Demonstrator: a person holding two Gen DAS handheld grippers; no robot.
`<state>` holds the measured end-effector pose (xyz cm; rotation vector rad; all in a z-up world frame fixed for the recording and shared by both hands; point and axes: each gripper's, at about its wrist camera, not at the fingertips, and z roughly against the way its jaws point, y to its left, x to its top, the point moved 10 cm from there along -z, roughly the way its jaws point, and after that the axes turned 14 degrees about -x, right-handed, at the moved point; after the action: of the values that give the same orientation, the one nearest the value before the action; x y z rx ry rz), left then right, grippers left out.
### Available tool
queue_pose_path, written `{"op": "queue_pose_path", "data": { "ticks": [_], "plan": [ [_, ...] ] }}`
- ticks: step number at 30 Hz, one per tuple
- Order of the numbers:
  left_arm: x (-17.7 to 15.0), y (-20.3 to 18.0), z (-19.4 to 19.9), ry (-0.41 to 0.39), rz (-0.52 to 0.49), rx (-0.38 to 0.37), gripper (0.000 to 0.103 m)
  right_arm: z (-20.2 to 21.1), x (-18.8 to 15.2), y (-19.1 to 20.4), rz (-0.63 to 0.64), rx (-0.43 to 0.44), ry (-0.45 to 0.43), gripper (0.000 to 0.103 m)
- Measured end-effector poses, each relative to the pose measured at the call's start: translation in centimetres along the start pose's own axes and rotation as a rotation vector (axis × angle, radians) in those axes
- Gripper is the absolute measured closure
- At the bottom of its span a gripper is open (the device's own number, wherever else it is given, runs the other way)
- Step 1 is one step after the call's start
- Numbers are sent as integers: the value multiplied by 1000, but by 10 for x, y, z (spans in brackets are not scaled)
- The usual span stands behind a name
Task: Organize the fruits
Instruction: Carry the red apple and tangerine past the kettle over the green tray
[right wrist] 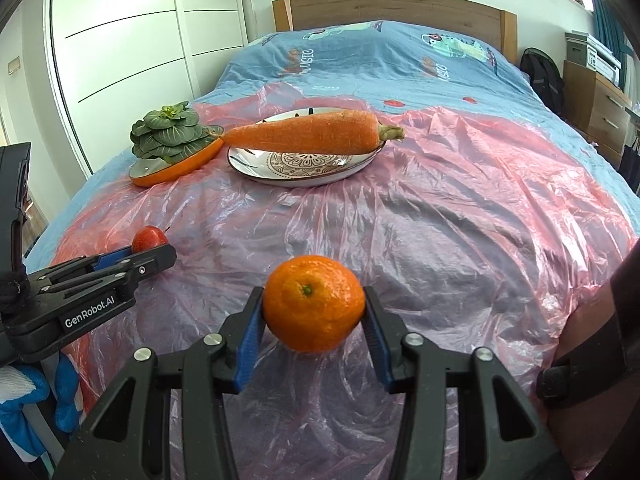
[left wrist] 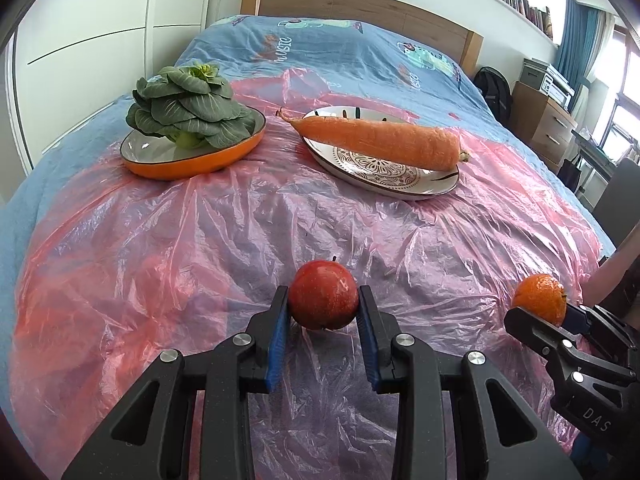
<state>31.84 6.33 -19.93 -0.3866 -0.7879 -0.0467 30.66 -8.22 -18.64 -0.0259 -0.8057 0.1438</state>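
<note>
Containers: 2 dishes on the pink plastic sheet (left wrist: 224, 232) that covers the bed (left wrist: 352, 46), both at the far side. Orange dish (left wrist: 192, 162), far left: holds 1 head of leafy greens (left wrist: 186, 110), standing upright on its base. Patterned plate (left wrist: 384, 174), to its right: holds 1 carrot (left wrist: 376, 138) lying across it, both ends past the rim. In the right wrist view the carrot's thin tip reaches to the orange dish; contact cannot be told.

Fruit: 1 red apple (left wrist: 323, 295) and 1 tangerine (right wrist: 314, 303), both at the near side of the sheet, well apart from the dishes. Neither is in a dish.

Left claw (left wrist: 323, 308): pinching the apple, 1 blue pad on each side, apple just above the sheet.

Right claw (right wrist: 314, 312): pinching the tangerine the same way, stem end facing the camera.

Counts: 2 dishes, 1 greens, 1 carrot, 1 apple, 1 tangerine, 2 claws.
</note>
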Motion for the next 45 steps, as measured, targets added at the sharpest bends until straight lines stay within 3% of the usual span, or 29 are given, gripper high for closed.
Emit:
{"op": "queue_pose_path", "data": {
  "ticks": [14,24,29,36,45],
  "plan": [
    [11,-14,25,-40,-25,-9,75,45,-9,2,47,-1,13,45],
    [8,-37,56,-76,-59,-4,75,87,-36,-13,83,-18,48,45],
    [-11,-64,71,-63,-125,2,75,107,-56,-27,74,-26,77,45],
    [-45,-96,89,-26,-145,-19,75,129,-81,-56,19,-57,120,45],
    [-75,-130,108,7,-148,-32,75,161,-96,-80,4,-77,113,45]
  ]
}}
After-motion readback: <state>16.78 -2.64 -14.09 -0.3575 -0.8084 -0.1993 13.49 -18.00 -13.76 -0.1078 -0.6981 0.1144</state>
